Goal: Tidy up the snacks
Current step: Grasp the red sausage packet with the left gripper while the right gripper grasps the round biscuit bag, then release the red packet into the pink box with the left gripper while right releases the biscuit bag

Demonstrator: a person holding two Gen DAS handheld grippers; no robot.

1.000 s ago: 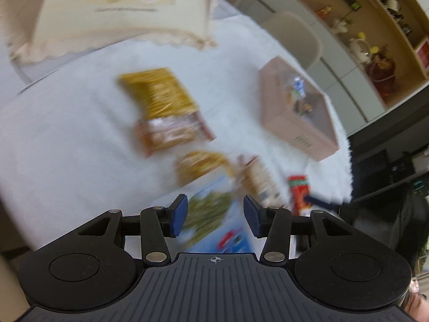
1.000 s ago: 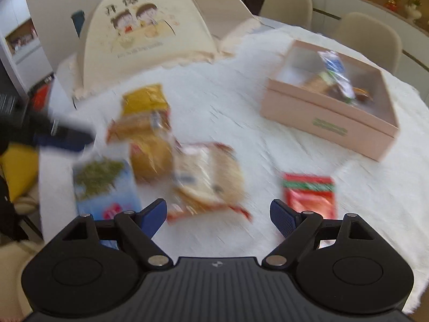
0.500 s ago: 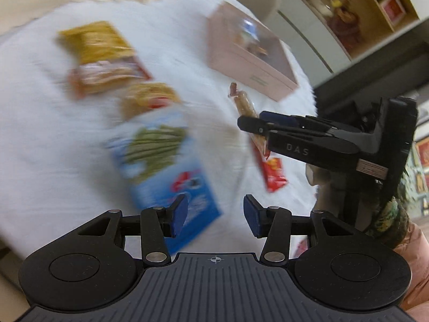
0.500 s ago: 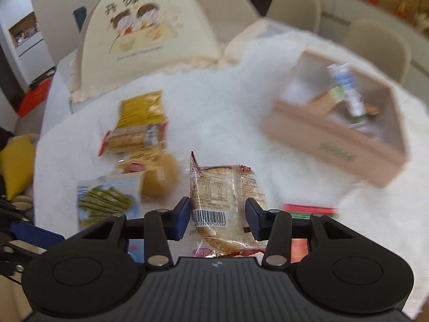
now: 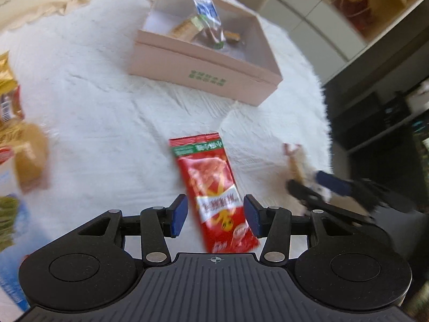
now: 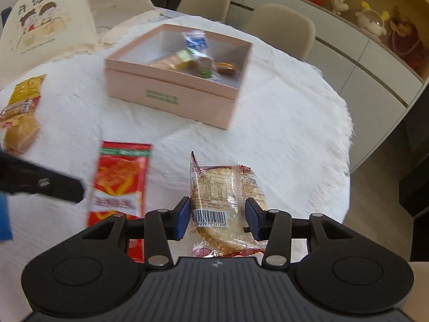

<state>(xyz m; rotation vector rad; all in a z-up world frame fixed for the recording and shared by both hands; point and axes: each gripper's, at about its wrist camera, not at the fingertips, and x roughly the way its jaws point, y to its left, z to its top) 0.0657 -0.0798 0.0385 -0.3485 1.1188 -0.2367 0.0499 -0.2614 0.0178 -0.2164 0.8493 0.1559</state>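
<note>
The right gripper point(image 6: 217, 217) grips a clear-wrapped cracker pack point(image 6: 225, 201), a grasp blurred in the left wrist view. The left gripper point(image 5: 215, 216) stands released astride the red sachet point(image 5: 214, 190) lying before the pink box point(image 5: 203, 72).

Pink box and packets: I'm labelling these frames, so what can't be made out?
- Pink box: green print too small in both views.
- Red packet: lettering motion-blurred; its near end hidden behind the left gripper.
- Right gripper: whether its pads press the cracker packet is unclear.
</note>
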